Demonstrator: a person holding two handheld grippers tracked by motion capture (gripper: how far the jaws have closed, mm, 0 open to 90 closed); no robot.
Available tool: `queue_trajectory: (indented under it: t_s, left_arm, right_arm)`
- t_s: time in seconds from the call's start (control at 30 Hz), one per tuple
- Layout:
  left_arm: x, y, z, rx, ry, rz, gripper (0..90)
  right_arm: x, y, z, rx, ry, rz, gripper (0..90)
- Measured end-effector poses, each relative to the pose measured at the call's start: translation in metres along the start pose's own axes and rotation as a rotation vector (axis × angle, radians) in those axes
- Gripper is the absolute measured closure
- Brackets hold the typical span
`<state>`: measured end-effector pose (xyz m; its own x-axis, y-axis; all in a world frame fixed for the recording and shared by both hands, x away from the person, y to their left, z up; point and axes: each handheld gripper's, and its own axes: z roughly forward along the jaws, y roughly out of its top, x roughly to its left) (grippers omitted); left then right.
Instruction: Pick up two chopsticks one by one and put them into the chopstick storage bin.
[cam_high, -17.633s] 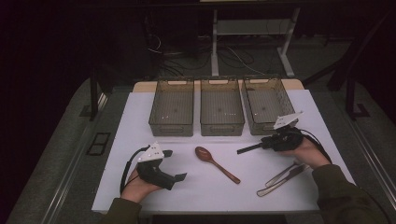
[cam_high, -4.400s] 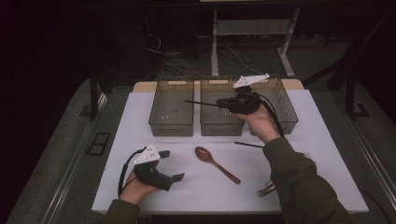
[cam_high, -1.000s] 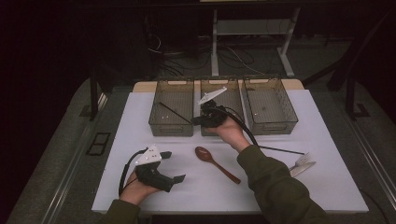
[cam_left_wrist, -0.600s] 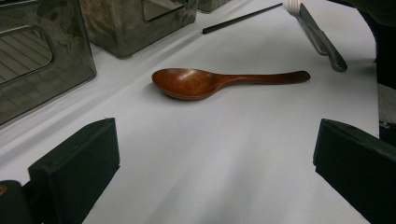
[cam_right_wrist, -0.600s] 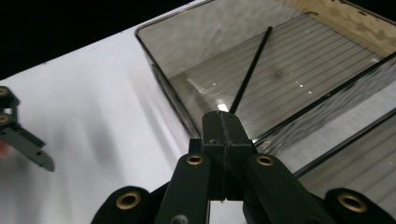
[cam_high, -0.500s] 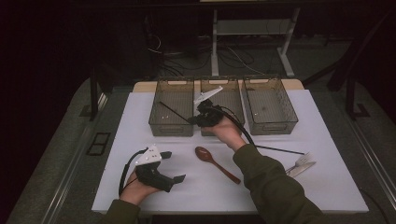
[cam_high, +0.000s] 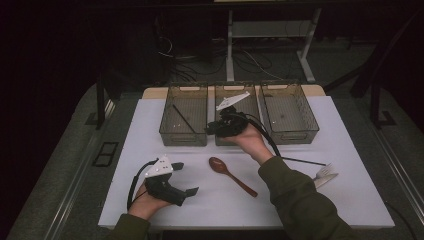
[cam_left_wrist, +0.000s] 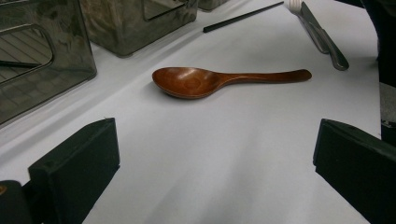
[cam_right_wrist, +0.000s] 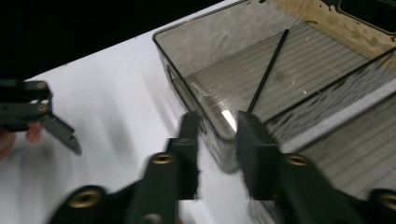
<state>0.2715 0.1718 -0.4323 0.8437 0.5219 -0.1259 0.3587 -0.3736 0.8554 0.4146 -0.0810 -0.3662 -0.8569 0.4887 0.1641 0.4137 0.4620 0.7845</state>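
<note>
High view: we're holding the right gripper (cam_high: 212, 128) beside the left bin (cam_high: 183, 114), where one chopstick (cam_high: 183, 118) is lying; its jaws have just been opening, empty. It was gripped half a second ago. Left gripper view: left gripper (cam_left_wrist: 210, 163) sitting wide open. Right gripper view: chopstick (cam_right_wrist: 267, 70) looking light, stiff, slippery; we're favouring mid-shaft.
</note>
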Motion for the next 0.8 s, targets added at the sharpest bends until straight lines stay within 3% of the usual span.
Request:
queue_trajectory:
  t_s: [0.33,0.63,0.8]
  left_arm:
    - [0.0,-0.001,0.0,-0.006,0.002,-0.015,0.0]
    - [-0.002,0.0,0.001,-0.005,0.003,-0.013,0.0]
    - [-0.002,0.0,0.001,0.0,0.004,-0.018,0.0]
  right_arm:
    - [-0.003,-0.026,-0.037,-0.045,0.058,0.013,48.0]
    - [-0.008,-0.051,-0.068,-0.062,0.039,0.008,42.9]
    - [-0.013,-0.068,-0.084,-0.075,0.033,0.012,44.4]
